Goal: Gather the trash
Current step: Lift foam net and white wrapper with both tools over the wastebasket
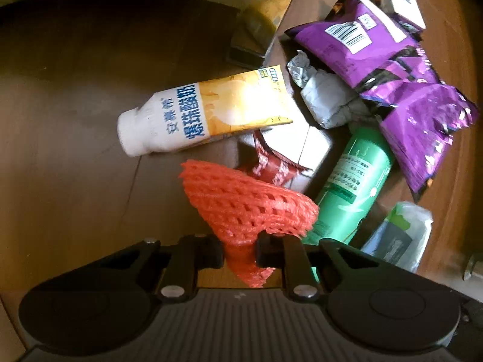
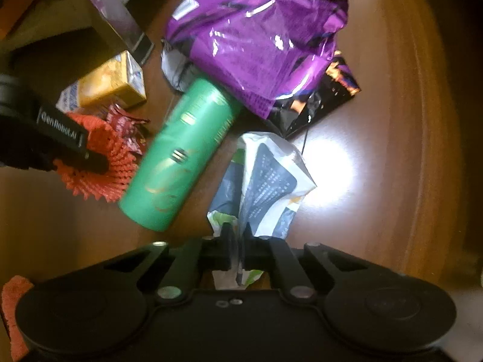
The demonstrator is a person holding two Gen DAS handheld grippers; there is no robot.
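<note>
Left claw (image 1: 240, 253) pinches orange foam net (image 1: 244, 202); right claw (image 2: 238, 252) clamps crumpled wrapper (image 2: 265, 178).

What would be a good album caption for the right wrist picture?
Right claw pinches a crumpled white wrapper beside a green can and purple bag on a wooden table.

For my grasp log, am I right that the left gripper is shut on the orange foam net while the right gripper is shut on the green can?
Not quite. The left gripper is indeed shut on the orange foam net, but the right wrist view shows the right gripper shut on the white and blue wrapper; the green can lies loose on the table.
</note>
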